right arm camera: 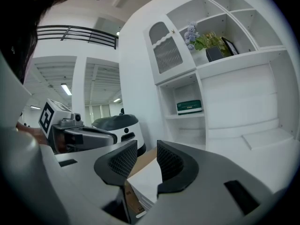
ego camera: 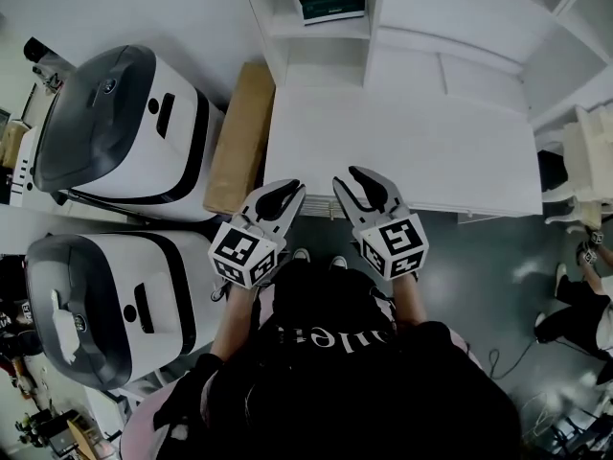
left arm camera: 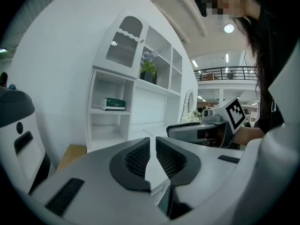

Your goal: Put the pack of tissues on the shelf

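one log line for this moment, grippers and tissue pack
left gripper: shut, empty | right gripper: open, empty | pack of tissues: on shelf

Wearing a black top (ego camera: 326, 353) with white lettering; bearing grey left gripper (ego camera: 287, 193) and right gripper (ego camera: 351, 177) with black-and-white marker cubes (ego camera: 244, 252).
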A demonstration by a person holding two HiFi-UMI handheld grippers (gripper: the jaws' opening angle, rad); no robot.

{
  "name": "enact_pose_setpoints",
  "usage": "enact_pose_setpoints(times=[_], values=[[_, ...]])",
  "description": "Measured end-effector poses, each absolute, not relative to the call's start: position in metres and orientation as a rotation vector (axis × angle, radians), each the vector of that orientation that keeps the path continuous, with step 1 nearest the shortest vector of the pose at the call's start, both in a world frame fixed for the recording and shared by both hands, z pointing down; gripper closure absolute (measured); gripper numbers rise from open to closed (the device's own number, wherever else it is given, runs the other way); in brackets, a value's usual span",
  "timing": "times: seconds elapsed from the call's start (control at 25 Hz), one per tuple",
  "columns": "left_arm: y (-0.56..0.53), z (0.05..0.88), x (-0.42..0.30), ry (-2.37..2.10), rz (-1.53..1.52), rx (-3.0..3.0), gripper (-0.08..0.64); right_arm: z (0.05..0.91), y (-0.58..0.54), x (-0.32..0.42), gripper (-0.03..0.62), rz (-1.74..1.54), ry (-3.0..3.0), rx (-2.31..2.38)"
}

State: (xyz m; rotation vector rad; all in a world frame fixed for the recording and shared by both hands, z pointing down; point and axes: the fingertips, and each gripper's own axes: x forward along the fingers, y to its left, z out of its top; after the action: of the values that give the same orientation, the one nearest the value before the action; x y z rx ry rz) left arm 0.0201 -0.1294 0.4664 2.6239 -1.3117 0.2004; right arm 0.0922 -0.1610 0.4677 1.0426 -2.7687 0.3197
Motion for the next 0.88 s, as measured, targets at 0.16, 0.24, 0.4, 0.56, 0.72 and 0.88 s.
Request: enact_pose_setpoints(times=[0.16, 0.24, 0.4, 0.56, 0.72, 0.88], values=[[-0.129, 0.465, 0.021, -1.278, 0.189, 2.642, 0.511, 0.464, -0.157, 0.092, 0.453, 0.303, -2.763, 1.058], [-0.130, 0.462, 0.021, -1.260, 0.191, 2.657, 0.512, 0.462, -0.156, 0.091, 0.462, 0.305, -2.759, 1.071], [-0.123, 0.458, 0.014, -1.224, 0.209, 2.683, 0.512, 0.460, -0.148, 0.082, 0.486, 0.323, -2.757, 1.089], [-0.114, 0.461, -0.001, -1.194, 0.232, 2.693, 0.512, 0.464, -0.139, 0.068, 0.508, 0.334, -2.736, 1.094], [-0.107, 0.462, -0.015, -1.184, 0.229, 2.694, 0.512, 0.469, -0.131, 0.056, 0.518, 0.340, -2.715, 1.078], [-0.100, 0.464, -0.028, -1.171, 0.242, 2.711, 0.512, 0.467, -0.127, 0.041, 0.522, 0.316, -2.708, 1.067]])
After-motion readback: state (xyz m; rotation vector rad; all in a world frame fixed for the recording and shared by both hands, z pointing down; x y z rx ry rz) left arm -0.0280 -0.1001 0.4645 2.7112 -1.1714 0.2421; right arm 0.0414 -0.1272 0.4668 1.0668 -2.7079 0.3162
